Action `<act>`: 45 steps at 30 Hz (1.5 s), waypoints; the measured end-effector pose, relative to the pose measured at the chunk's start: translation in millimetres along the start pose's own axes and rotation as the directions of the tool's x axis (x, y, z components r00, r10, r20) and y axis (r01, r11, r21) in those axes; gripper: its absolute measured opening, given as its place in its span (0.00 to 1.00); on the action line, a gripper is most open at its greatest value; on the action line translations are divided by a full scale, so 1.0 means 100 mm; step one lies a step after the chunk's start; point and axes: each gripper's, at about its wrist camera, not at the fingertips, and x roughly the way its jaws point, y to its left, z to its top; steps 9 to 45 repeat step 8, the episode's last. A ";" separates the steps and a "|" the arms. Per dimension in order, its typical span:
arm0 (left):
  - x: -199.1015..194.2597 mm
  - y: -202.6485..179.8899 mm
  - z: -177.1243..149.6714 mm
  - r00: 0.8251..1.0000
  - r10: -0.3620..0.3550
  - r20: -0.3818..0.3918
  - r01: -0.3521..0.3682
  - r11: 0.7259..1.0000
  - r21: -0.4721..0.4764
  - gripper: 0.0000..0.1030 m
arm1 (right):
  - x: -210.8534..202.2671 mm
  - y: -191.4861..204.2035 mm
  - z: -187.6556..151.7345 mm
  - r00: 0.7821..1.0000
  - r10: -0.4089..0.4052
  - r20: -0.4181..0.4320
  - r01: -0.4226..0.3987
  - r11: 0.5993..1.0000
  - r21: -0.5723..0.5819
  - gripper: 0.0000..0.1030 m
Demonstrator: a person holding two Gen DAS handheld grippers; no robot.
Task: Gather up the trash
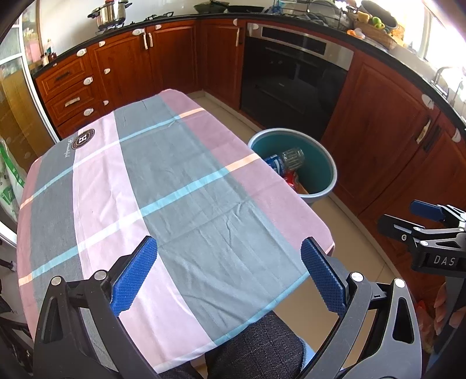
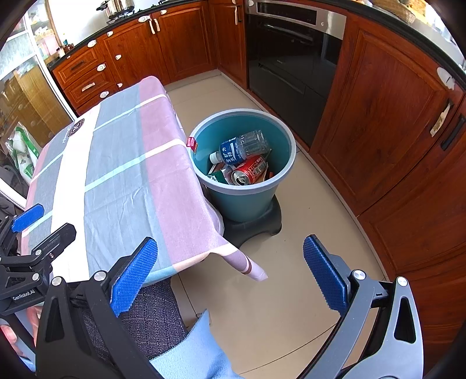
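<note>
A teal bin [image 2: 244, 201] stands on the floor against the table's right side, on a black base [image 2: 256, 224]. Inside lie a clear plastic bottle with a blue label [image 2: 241, 148], a red can [image 2: 250, 173] and some wrappers. In the left wrist view the bin [image 1: 320, 169] is partly hidden by the table edge. My left gripper [image 1: 228, 274] hangs open over the near part of the checked tablecloth [image 1: 163, 180], holding nothing. My right gripper [image 2: 230, 274] is open and holds nothing, over the table's near right corner and the floor, short of the bin.
Wooden cabinets [image 2: 387, 122] and a black oven [image 2: 291, 67] curve around the back and right. A pot [image 1: 112, 13] sits on the hob. A person's knee in dark fabric [image 1: 256, 347] is under the near table edge. Tiled floor [image 2: 291, 291] lies between table and cabinets.
</note>
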 end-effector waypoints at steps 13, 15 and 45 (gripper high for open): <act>0.05 0.04 0.01 0.999 -0.014 -0.035 0.013 1.000 -0.024 0.96 | -0.04 0.03 0.04 1.000 -0.011 0.008 0.011 1.000 -0.006 0.94; 0.05 0.04 0.01 0.999 -0.014 -0.035 0.013 1.000 -0.024 0.96 | -0.04 0.03 0.04 1.000 -0.011 0.008 0.011 1.000 -0.006 0.94; 0.05 0.04 0.01 0.999 -0.014 -0.035 0.013 1.000 -0.024 0.96 | -0.04 0.03 0.04 1.000 -0.011 0.008 0.011 1.000 -0.006 0.94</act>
